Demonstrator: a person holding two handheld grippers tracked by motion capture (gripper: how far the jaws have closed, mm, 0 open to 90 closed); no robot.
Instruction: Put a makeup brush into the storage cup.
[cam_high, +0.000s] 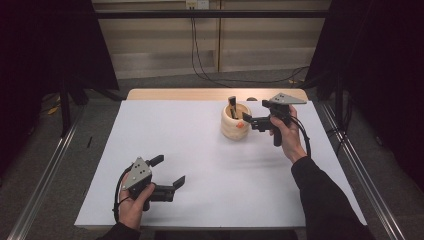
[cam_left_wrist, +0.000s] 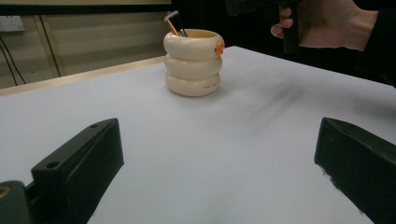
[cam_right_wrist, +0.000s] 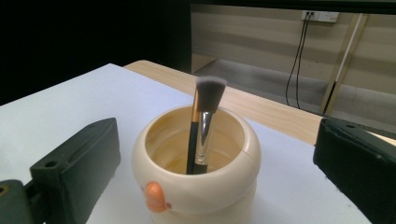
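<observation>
- Right gripper (cam_high: 248, 120): jaws apart, straddling the cream holder (cam_high: 235, 121) at worktop (cam_high: 200, 150) rear; makeup brush (cam_right_wrist: 204, 126) stands inside.
- Left gripper (cam_high: 170, 171): jaws apart, idle.
- Risk: a careless withdrawal clips the rim, likely tipping the holder.

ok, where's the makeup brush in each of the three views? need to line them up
High view: brush stands in the cream holder, upper right of centre, beside the right gripper.
Left gripper view: top centre, handle tip poking from the holder.
Right gripper view: centre, brush upright in the holder, bristles up.
Shared landmark: the holder's orange knob.
</observation>
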